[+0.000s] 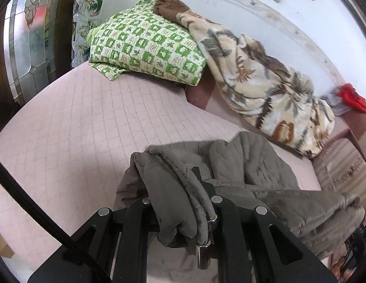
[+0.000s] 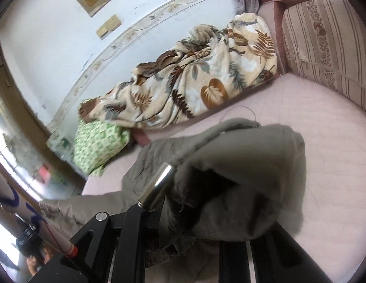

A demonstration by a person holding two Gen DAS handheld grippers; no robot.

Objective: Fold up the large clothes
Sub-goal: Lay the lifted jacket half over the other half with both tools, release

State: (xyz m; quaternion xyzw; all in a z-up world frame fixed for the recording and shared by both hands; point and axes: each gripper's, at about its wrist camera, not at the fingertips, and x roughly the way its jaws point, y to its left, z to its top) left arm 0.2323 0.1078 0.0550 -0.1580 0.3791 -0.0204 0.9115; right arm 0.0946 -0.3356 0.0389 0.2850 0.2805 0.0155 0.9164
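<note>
A rumpled, quilted grey-brown padded jacket [image 1: 242,176] hangs in thick folds above the pale pink quilted bed cover [image 1: 76,122], lifted at two points. The left gripper [image 1: 202,188] is clamped on one bunched edge; the right gripper [image 2: 180,181] is clamped on another, fabric draping over its fingers.

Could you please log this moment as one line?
stage: lifting | left gripper: shut on grey jacket | right gripper: shut on grey jacket | surface: pink bed
</note>
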